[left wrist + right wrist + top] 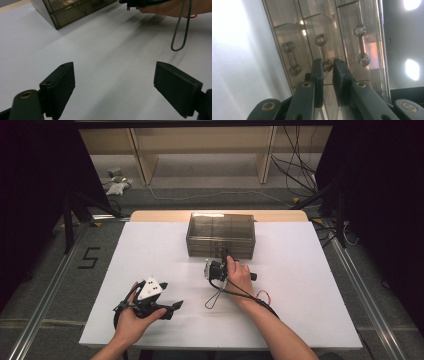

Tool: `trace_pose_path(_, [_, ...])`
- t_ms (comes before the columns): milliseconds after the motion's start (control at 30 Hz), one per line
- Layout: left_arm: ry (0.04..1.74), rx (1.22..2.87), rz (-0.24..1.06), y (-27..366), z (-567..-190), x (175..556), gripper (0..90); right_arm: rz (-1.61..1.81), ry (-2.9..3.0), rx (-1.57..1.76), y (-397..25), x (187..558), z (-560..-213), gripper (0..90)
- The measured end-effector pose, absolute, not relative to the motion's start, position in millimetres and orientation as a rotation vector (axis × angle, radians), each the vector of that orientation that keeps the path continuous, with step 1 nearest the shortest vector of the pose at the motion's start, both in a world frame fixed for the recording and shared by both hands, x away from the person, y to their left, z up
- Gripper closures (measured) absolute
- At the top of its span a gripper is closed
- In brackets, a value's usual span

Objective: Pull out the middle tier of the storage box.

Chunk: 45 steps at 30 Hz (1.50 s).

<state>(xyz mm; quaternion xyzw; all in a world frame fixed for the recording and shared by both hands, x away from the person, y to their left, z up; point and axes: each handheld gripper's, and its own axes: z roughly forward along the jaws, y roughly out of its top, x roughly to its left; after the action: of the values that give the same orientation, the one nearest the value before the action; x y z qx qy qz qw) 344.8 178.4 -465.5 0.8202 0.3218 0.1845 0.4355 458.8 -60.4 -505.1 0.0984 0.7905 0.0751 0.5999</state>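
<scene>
Right gripper (327, 65) seemingly pinches the clear, smoky drawer box's (220, 235) middle handle (323, 52).

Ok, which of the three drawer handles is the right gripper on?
The middle handle: the right gripper has its jaws at that handle's near knob, with one handle on either side untouched.

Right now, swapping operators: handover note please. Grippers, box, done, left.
Left gripper: jaws wide open, holding nothing, low over the white table at the near left.
Right gripper: at the front of the smoky clear drawer box, jaws nearly shut around the lower end of the middle drawer handle; whether they grip it can't be told.
Box stands at the table's far centre; all three drawers look closed.
Done: the reach to the handle.
Left: probably clamp the handle and pull the drawer out; the left gripper may need to steady the box.
</scene>
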Motion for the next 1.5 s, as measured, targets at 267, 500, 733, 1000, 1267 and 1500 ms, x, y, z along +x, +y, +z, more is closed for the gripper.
trace_pose_path(267, [0.8,2.042,0.46,178.4,-465.5,344.8,17.3,0.176,1.828,0.224,-60.7,457.7,-504.7,79.7])
trace_pose_path(500, [0.802,2.041,0.461,178.6,-465.5,344.8,17.3,0.177,1.829,0.223,-60.8,454.9,-504.1,79.7])
trace_pose_path(733, [0.799,2.044,0.464,178.7,-465.0,344.5,17.3,0.179,1.831,0.228,-60.9,450.3,-503.9,79.7])
trace_pose_path(1000, [0.799,2.043,0.466,178.8,-464.9,344.5,17.3,0.181,1.835,0.231,-61.0,446.8,-504.4,79.7])
trace_pose_path(1267, [0.798,2.044,0.466,178.6,-464.9,344.4,17.3,0.183,1.834,0.231,-60.7,443.1,-503.5,79.6])
trace_pose_path(1500, [0.798,2.043,0.467,178.4,-464.9,344.3,17.4,0.185,1.833,0.243,-60.3,438.6,-504.7,79.6])
